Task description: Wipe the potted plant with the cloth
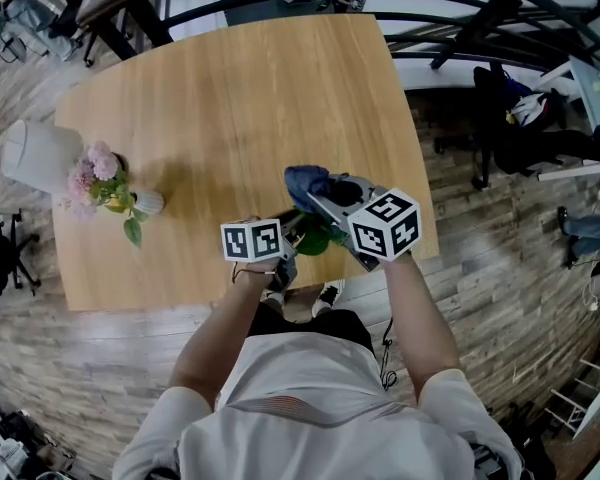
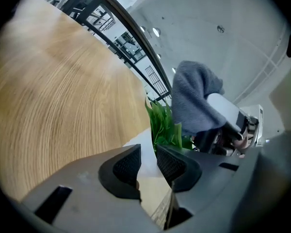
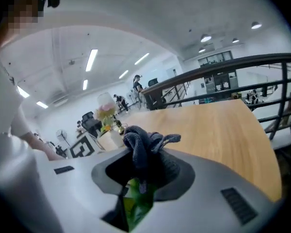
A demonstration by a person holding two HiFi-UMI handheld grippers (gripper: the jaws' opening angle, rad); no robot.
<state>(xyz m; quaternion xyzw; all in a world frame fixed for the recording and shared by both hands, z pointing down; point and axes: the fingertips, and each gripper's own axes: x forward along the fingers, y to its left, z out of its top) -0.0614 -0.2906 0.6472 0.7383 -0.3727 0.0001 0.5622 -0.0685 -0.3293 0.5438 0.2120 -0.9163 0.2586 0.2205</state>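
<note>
1. Table (image 1: 250,98): pale wood and mostly bare. Flowers (image 1: 100,178) sit at the left edge of the head view.
2. Plant (image 1: 315,238): at the table's near edge, low centre of the head view, between the two grippers. Green leaves stand up from a white pot (image 2: 144,147).
3. Left gripper (image 2: 146,161): jaws narrow, with the pot's white wall filling the slit between the pads. It looks like a pinch on the wall.
4. Right gripper (image 3: 145,171): jaws clamped on a bunched blue-grey cloth (image 3: 140,144). The cloth sticks out past the tips, and a leaf shows just under the jaws.
5. In the left gripper view the cloth hangs above the leaves at right of centre. Contact cannot be made out.
</note>
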